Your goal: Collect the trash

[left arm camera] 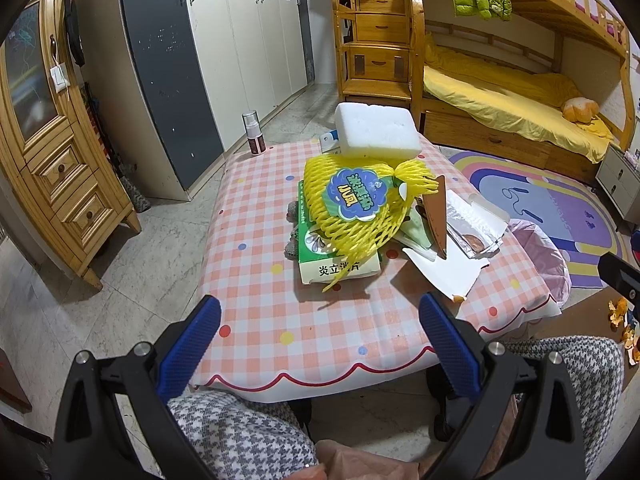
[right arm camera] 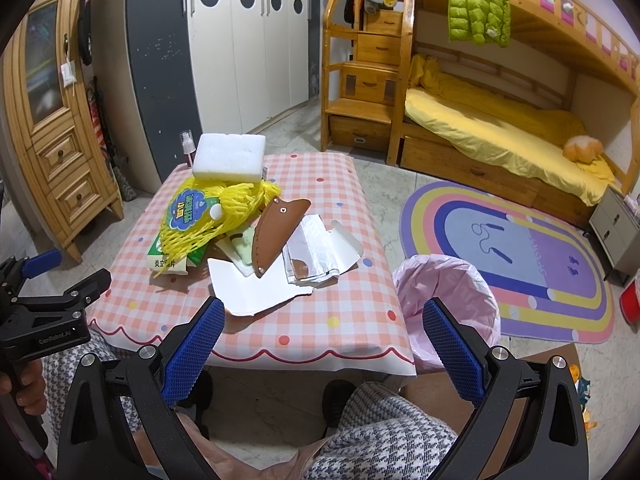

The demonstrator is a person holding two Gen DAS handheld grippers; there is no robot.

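- Nearest the lens, the left gripper (left arm camera: 320, 336) hung with its blue-padded jaws spread wide and nothing between them, above the near edge of the table (left arm camera: 320, 344).
- Likewise the right gripper (right arm camera: 324, 340) had its jaws spread and empty, over the table's near right corner.
- Trash lay heaped toward the middle of the pink checked tablecloth: a yellow foam net (left arm camera: 352, 208) with a blue label rested on a green and white box (left arm camera: 336, 268).
- Beside these, a brown leather sheath (right arm camera: 276, 236) leaned over a torn white carton (right arm camera: 256, 288) and crumpled foil (right arm camera: 312, 256).
- At the far edge, a white foam block (left arm camera: 376, 130) sat just behind the net, with a small spray bottle (left arm camera: 253, 133) on the far left corner.
- On the floor, just beside the table's right side, stood a bin lined with a pink bag (right arm camera: 452, 304).
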